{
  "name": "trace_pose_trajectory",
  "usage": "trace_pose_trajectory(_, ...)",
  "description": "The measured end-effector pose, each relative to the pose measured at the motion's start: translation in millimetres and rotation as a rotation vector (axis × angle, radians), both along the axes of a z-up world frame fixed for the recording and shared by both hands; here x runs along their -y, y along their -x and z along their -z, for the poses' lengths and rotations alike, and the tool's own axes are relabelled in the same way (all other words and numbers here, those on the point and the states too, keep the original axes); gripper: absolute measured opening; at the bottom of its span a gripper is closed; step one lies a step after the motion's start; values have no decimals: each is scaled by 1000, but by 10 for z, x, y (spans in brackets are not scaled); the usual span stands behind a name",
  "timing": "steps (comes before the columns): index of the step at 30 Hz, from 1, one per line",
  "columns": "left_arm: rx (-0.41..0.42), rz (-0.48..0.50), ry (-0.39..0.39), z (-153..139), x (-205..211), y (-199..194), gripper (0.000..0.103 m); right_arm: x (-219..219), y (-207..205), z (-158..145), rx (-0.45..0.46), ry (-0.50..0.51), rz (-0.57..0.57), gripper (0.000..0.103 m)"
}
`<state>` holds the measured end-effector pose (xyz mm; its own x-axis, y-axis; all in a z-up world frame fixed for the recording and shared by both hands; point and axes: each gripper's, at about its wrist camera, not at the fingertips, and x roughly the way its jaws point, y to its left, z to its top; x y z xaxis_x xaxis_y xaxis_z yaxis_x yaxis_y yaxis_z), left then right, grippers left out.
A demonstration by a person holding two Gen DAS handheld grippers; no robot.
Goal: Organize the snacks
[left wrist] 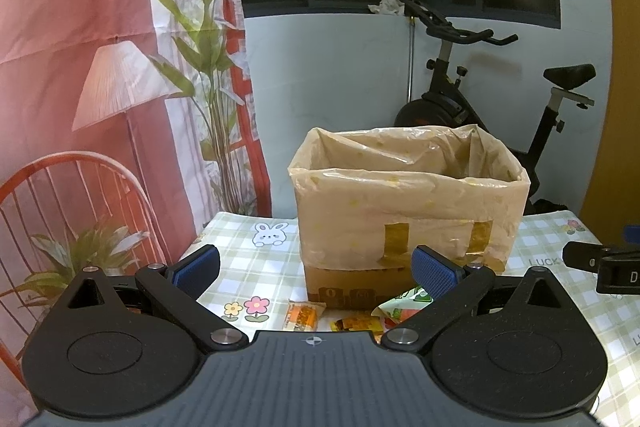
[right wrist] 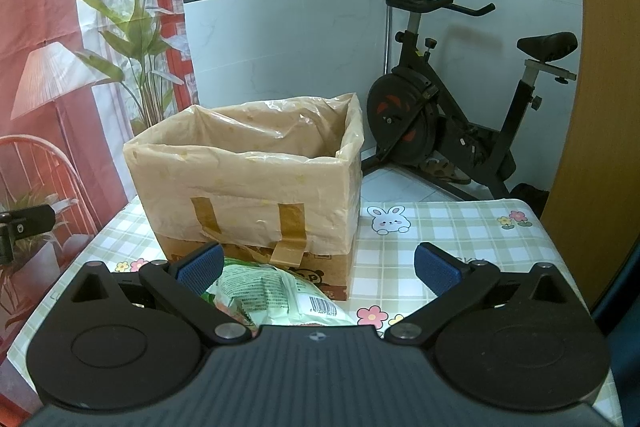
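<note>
Item 1: cardboard box [left wrist: 352, 287], lined with a thin tan plastic bag [left wrist: 400, 203] folded over its rim and fixed to the front wall with two strips of brown tape [right wrist: 292, 227]. It stands upright toward the far edge of the table [right wrist: 460, 227], which carries a green checked cloth printed with rabbits and flowers. The opening faces up; you cannot see its floor from either wrist view.

Item 2: small orange snack packet [left wrist: 305, 315], lying flat on the cloth just in front of the box, toward your near edge.

Item 3: yellow-and-red snack packet [left wrist: 356, 323], flat, just beside item 2 on its right.

Item 4: green-and-white snack bag [right wrist: 276, 295], barcode side up, lying against the front of the box, near item 3.

Item 5: your left gripper [left wrist: 316, 267], fingers spread wide, holding nothing, above items 2 and 3.

Item 6: your right gripper [right wrist: 318, 265], fingers likewise spread wide, empty; its left pad [right wrist: 200, 267] sits beside the green-and-white snack bag, and you cannot tell whether they touch.

Item 7: exercise bike [right wrist: 460, 115], on the floor beyond the table's far edge.
</note>
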<state>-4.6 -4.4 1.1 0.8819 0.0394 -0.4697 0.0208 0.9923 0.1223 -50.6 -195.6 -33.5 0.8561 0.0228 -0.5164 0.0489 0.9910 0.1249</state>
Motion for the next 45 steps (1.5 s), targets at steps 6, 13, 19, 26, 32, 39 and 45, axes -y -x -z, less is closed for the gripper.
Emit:
trace_pose_trajectory(6, -2, 3, 8, 0, -21, -3, 103, -6, -9, 6, -2, -3, 1, 103)
trace_pose_trajectory(13, -3, -5, 22, 6, -46, -11, 103, -5, -17, 24, 0, -1, -3, 103)
trace_pose_trajectory(19, -3, -5, 23, 7, -50, -14, 103, -10, -16, 23, 1, 0, -3, 103)
trace_pose_trajectory(26, -2, -6, 23, 8, -50, -14, 103, -14, -14, 22, 1, 0, -4, 103)
trace_pose_trajectory(32, -3, -7, 29, -1, -55, -11, 103, -20, -13, 22, 1, 1, -4, 103)
trace_pose_trajectory(39, -13, -6, 53, 17, -82, -20, 103, -32, -9, 23, 8, -2, -11, 103)
trace_pose_trajectory(45, -27, -23, 56, 64, -126, -28, 103, -69, -10, 57, 30, -20, -17, 103)
